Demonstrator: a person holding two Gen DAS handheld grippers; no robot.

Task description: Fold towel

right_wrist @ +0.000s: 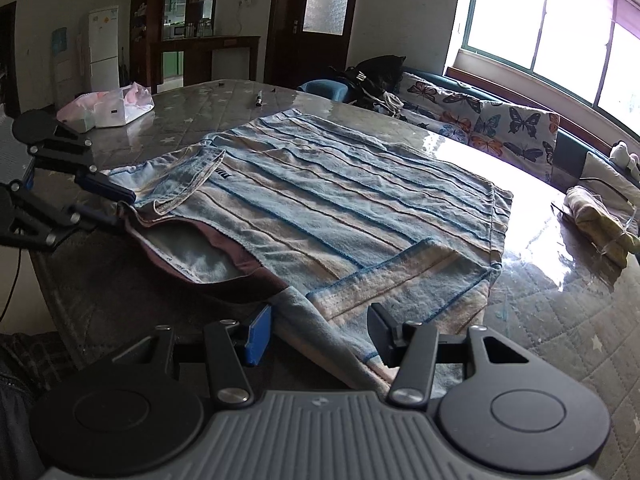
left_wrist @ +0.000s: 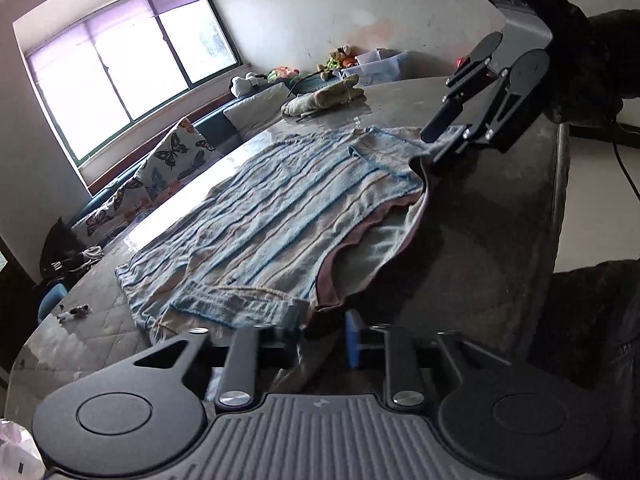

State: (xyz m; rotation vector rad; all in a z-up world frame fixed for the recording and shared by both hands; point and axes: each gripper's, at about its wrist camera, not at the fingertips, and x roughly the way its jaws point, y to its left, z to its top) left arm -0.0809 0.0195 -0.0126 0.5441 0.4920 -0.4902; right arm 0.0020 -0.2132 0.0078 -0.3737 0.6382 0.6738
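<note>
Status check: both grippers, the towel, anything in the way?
Left gripper closing on towel corner. Right gripper open, near corner between pads. Towel folded once, flat on table. Nothing obstructing.

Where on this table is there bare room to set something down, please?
Free: the sunlit strip between the striped towel and the rolled cloth; also the quilted top between the towel and the white plastic bag, apart from a small pen-like item. Crowded: the near edge, where both hand-held grippers meet the towel.

a home living room: butterfly-print sofa [right_wrist: 480,120], fridge [right_wrist: 103,48], soft toys [left_wrist: 340,58].
</note>
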